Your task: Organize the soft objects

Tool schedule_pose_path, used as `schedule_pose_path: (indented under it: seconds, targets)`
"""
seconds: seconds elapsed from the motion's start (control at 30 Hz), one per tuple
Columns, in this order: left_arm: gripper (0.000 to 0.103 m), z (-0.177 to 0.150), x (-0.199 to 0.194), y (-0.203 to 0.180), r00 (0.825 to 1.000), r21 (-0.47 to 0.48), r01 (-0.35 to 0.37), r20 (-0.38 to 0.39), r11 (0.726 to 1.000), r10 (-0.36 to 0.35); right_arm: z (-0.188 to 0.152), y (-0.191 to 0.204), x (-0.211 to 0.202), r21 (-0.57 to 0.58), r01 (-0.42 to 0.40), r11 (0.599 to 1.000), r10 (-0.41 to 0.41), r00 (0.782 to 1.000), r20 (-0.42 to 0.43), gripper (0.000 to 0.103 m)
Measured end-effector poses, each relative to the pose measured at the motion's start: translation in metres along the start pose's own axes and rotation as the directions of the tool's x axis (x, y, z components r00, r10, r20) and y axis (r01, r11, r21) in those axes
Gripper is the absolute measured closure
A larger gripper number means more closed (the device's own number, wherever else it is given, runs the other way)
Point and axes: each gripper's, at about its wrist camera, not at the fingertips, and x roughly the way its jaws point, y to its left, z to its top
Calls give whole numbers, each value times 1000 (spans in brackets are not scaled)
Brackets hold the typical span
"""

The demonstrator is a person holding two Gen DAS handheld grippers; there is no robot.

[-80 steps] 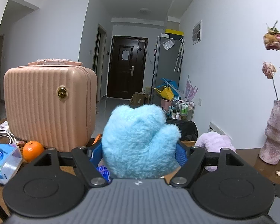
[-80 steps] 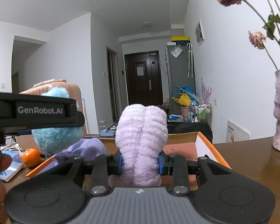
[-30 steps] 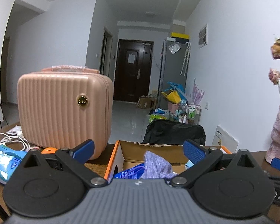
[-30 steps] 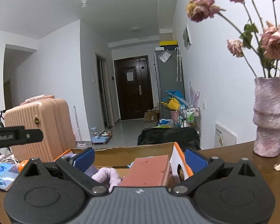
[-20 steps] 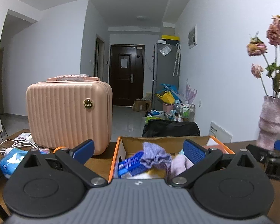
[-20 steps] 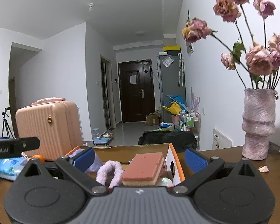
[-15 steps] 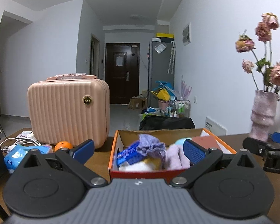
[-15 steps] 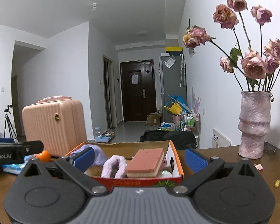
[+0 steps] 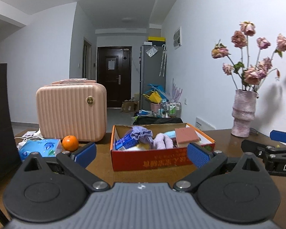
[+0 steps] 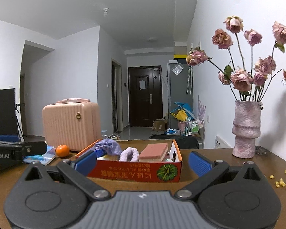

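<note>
A: How far along does the tidying look?

B: Close to done, I'd judge. The left claw [image 9: 141,153] is spread wide and holds nothing, and the right claw [image 10: 142,163] is the same: spread, nothing between its blue pads. The soft things sit in the cardboard box [image 9: 152,159] straight ahead of both claws, on the brown counter [image 9: 103,168].

A: What's in it?

B: A lavender knitted cloth [image 9: 141,132] bunched at the far left, a pale purple plush piece [image 9: 163,141] in the middle, a pink sponge [image 9: 186,135] lying flat on top toward the right, and a blue packet [image 9: 124,142] leaning at the left end. A bit of light blue fluff peeks out behind the sponge.

A: Anything soft left outside?

B: None that I can see. Left of the left claw lie an orange [image 9: 70,143], a blue tissue pack [image 9: 40,147] and a pink ribbed case [image 9: 71,111]; a vase of dried roses [image 10: 246,127] stands ahead and to the right of the right claw. The pile is heaped loosely, so a little pressing down may be all that remains
</note>
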Motion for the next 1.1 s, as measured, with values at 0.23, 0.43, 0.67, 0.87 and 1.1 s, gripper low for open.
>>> schedule_pose_path:
  seconds: [0.23,0.43,0.67,0.87,1.1]
  targets:
    - [0,-30,-50,-2,1000,6,16,2,1000,-16,-18,9,-54,-13,-18,1000,17,1000,-8,0]
    - [0,-53,-87,1,1000,-6,21,11,1000,-21,-32,15,-94,-4,-26,1000,26,1000,-10,0]
    - [0,-74,-115,1,1000,-5,19,14,1000,-19,-46,21,-129,-11,5,1000,-5,1000,-8,0]
    - [0,-83,-125,-4,999,-14,42,4,999,-42,-50,25,-144,-1,9,1000,-9,1000,-3,0]
    - [0,-84,-127,-3,999,-22,44,4,999,-44,-50,23,-150,6,12,1000,-12,1000,2,0]
